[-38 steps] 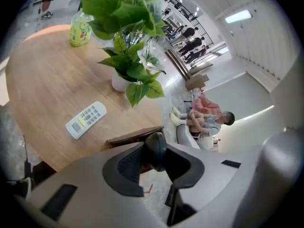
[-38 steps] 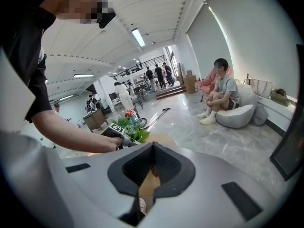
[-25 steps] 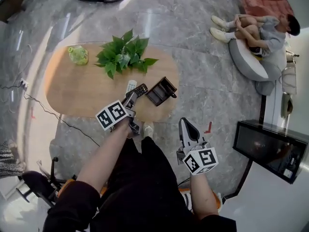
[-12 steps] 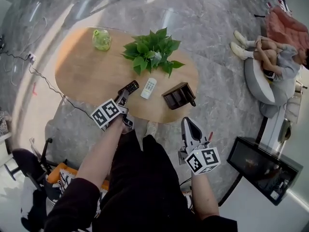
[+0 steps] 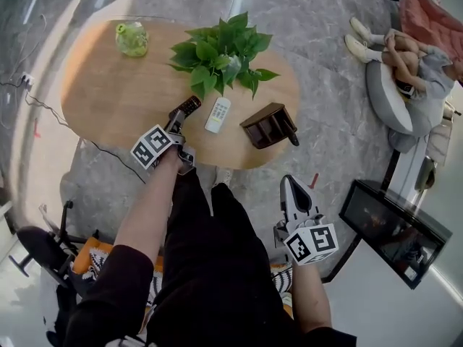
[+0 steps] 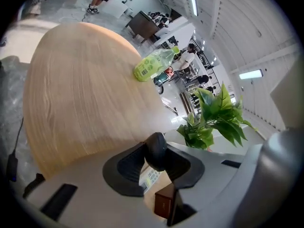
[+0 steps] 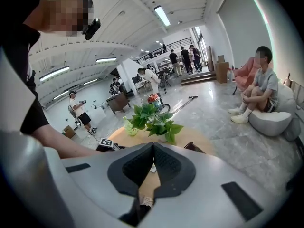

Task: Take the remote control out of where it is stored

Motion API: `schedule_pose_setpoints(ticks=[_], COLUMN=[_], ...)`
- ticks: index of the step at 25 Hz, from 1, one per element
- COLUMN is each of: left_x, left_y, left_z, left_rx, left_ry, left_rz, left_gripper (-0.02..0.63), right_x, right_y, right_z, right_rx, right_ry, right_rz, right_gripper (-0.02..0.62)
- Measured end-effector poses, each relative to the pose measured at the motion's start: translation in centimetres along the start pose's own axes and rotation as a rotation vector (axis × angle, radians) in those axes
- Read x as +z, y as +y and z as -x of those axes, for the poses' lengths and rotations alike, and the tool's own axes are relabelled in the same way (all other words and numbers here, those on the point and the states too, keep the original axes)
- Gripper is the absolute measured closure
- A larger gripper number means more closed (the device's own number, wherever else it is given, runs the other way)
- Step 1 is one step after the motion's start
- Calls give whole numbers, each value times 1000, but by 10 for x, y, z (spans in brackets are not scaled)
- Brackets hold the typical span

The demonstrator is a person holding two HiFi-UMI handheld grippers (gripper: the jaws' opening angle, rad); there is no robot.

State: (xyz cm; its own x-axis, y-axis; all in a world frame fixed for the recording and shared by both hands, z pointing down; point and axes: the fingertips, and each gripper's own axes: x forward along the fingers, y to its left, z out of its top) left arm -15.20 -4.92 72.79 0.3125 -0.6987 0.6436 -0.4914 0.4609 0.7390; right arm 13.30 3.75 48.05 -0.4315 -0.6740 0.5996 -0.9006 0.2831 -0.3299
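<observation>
The left gripper [image 5: 176, 126] pinches the black remote control [image 5: 188, 107] by its near end, so the remote juts ahead over the table [image 5: 108, 100]. The storage holder [image 5: 269, 125] sits to its right, apparently already emptied. The right gripper [image 5: 296, 202] is pressed together and empty, kept back.

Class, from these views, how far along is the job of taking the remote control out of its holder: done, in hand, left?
Done: the black remote is clear of the dark wooden holder, and a white remote lies on the table beside it. In hand: the left gripper has its jaws shut on the black remote. The right gripper hangs shut, empty. Left: probably just setting it down.
</observation>
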Motion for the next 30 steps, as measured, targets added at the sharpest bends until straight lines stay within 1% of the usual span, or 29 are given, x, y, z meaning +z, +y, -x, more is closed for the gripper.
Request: schedule_pose_setpoints(ticks=[3,7,9,12,16,17,19,20,21,24,30], left_x=[-5,-9,-14,-18,-20,-20,-26,-31,-34,-31,-22], left_y=[5,14,22,33,40,41,44,49,54,63,85], left_z=[-10,-17,-20,-22,-26,-27,-29,-31,-32,-32,-31], left_rx=[-5,-6,9,17,5,7,9,12,20,69,217], left_ry=[23,45,65,89,111,118,157,185,208,226,271], left_rz=[10,39,24,-45,-144,-184,-297,-342,-368,-397,-494], left_gripper=[495,500,499,499,493,487,478,472,464,443,390], right_x=[-5,-13,-19,-26,-32,-33,-35,-36,-36,-39,-37], right_y=[0,8,14,20,21,20,20,21,21,24,30], right_z=[-5,-13,-15,-19,-22,-22,-23,-24,-25,-29,-37], right_rx=[-10,-3,6,9,1,-2,-8,-8,-7,-3,10], right_ry=[15,34,58,82,105,110,117,120,123,132,138], right_rz=[-6,-24,-11,8,5,3,-1,-2,-2,-1,1], right_gripper=[589,589,589,589,589,589,589,589,589,589,589])
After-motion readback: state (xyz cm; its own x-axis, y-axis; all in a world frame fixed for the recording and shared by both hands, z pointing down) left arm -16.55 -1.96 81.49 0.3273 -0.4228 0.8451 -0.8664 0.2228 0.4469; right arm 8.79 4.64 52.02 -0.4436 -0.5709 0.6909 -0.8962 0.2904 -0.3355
